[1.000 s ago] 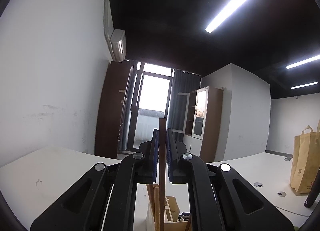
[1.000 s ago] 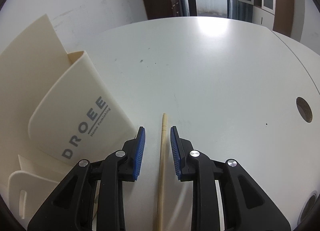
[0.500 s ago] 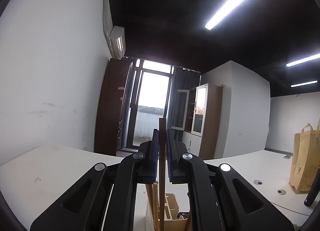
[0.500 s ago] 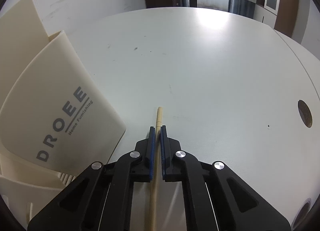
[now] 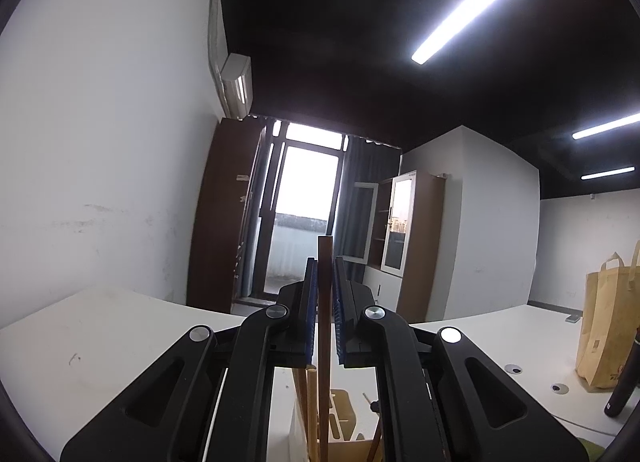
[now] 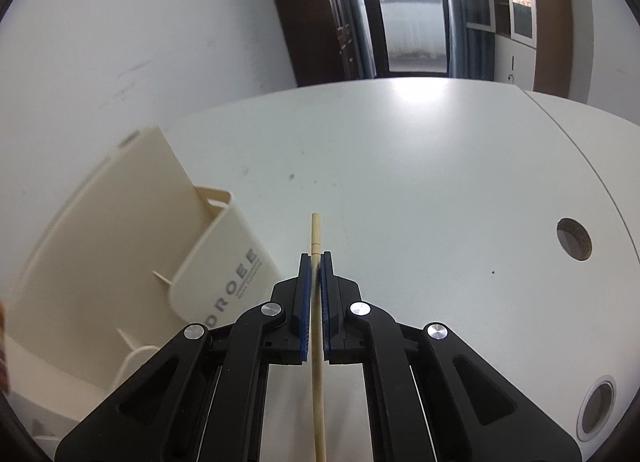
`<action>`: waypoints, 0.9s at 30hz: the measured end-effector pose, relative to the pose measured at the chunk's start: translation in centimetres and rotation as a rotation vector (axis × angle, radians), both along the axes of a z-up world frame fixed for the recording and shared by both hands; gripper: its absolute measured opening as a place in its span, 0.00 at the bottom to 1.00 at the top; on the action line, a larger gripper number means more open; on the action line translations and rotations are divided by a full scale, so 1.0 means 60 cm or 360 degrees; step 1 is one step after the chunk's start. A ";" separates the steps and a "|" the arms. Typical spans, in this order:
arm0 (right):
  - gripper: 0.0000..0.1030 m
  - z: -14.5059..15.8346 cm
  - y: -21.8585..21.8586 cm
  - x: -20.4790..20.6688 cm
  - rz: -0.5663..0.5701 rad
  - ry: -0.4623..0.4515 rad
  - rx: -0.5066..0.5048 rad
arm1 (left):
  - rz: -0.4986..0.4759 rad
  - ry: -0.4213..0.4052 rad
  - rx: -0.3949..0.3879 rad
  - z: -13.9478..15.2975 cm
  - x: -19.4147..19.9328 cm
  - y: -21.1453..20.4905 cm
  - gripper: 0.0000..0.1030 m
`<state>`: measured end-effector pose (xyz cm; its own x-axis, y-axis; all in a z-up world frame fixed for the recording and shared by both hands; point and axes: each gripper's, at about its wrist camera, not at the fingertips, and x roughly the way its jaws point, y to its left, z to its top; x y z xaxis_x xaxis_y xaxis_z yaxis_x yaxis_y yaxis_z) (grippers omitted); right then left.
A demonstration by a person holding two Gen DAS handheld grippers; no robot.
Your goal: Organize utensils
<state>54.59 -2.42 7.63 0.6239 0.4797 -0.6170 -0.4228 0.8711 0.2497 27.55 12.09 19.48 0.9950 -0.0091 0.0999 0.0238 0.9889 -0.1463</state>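
My right gripper (image 6: 315, 262) clamps a pale chopstick (image 6: 317, 362) above the table (image 6: 420, 166), beside the holder (image 6: 132, 246); gripped near one end, it could swing and miss the slot. My left gripper (image 5: 325, 274) pinches a brown stick (image 5: 324, 302).

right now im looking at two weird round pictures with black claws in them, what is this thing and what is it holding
No robot here: a person carries two hand-held black two-finger grippers, each with a wide-angle camera looking along its fingers. That causes the round, bent look.

One picture comes from the left gripper, aimed almost level across the room. It is shut on a dark brown wooden stick standing upright. Below it, more sticks stand in a cream holder.

The other comes from the right gripper, tilted down at the white round table. It is shut on a pale wooden chopstick, whose tip pokes out past the blue pads. To its left stands a cream plastic utensil organizer printed DROEE.
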 end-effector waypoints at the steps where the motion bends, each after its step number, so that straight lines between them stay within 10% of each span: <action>1: 0.05 0.010 -0.010 -0.014 -0.0014 -0.0036 0.0033 | -0.0002 -0.0005 0.0000 0.000 0.000 0.000 0.07; 11: 0.05 0.131 -0.055 -0.111 -0.0094 -0.0471 0.0270 | -0.0022 -0.0021 -0.0012 -0.007 0.002 0.006 0.07; 27: 0.05 0.192 -0.080 -0.204 0.0074 -0.0792 0.0570 | -0.0028 -0.0024 -0.0015 -0.010 0.004 0.011 0.07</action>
